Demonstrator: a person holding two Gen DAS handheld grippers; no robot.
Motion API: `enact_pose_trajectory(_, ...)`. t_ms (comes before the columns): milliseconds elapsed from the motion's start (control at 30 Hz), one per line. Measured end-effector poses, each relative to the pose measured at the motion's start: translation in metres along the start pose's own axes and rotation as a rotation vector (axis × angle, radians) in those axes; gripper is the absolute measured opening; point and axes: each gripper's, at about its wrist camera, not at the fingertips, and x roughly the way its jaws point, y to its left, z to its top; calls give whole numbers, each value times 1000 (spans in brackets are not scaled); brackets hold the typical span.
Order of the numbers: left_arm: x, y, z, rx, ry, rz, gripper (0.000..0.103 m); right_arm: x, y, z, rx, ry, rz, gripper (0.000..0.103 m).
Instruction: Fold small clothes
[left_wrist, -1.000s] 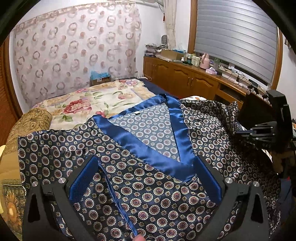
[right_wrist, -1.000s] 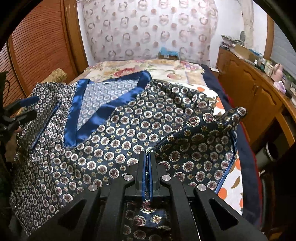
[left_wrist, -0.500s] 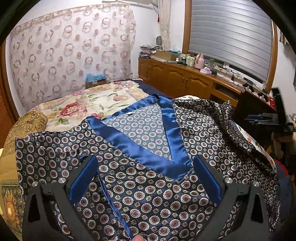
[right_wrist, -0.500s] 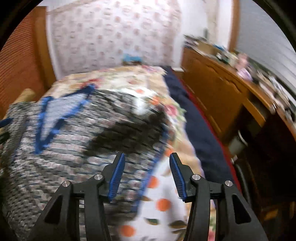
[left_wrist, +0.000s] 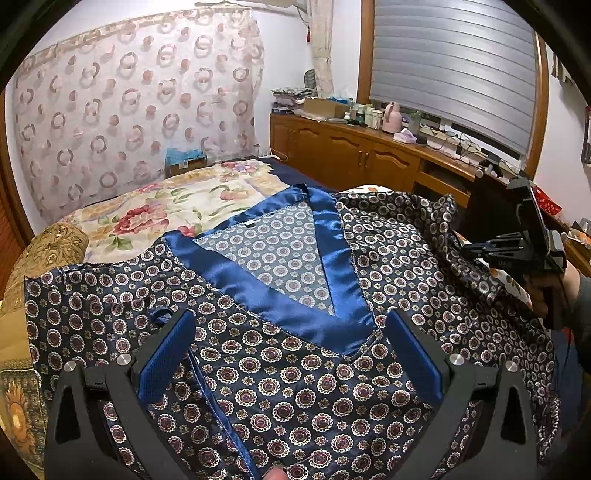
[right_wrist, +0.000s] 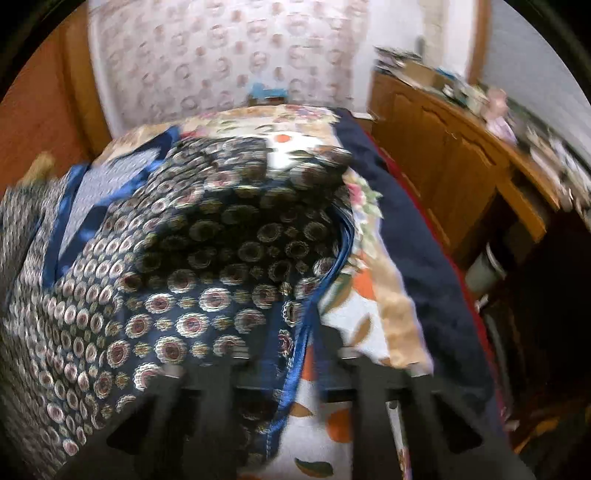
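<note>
A navy patterned satin top (left_wrist: 288, 373) with a bright blue V collar (left_wrist: 280, 295) lies spread on the bed. My left gripper (left_wrist: 291, 350) hovers over its chest, jaws wide open and empty. The right gripper (left_wrist: 517, 247) shows at the right edge of the left wrist view, beside the top's right sleeve (left_wrist: 461, 251). In the blurred right wrist view the top (right_wrist: 192, 280) fills the left half and its piped edge (right_wrist: 314, 314) runs down between the fingers of my right gripper (right_wrist: 291, 354), which look shut on it.
A floral bedspread (left_wrist: 177, 210) covers the bed, with a gold pillow (left_wrist: 48, 251) at the left. A wooden cabinet (left_wrist: 354, 155) cluttered with items runs along the right. A dark blue sheet (right_wrist: 417, 251) lines the bed's right edge.
The right gripper let go of the folded sleeve, swung out to the right, then came back low onto the top's right edge. The left gripper stayed open and hardly moved.
</note>
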Motion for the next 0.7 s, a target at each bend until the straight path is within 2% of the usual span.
enact_pose_trajectory(100,-2,1,0,-7,-5,2,103,-8,2,2,-16,-10,30,2)
enact_pose_trajectory(233,-5,9,1,-28,-13,14,103,-32,12,15,-16,-96,93,2)
enact_pose_trajectory(433,-8,24,3,-68,-30,37,103,-68,66,35,-147,-204,208,2)
enact_pose_trajectory(600,-13,36,5,-100,-54,51,103,-58,105,48,-217,-203,302,2)
enact_pose_trajectory(667,-14,39,4,-107,-59,59,103,-53,111,51,-236,-206,310,12)
enact_pose_trajectory(700,-14,40,4,-109,-61,62,103,-51,112,53,-243,-210,298,29)
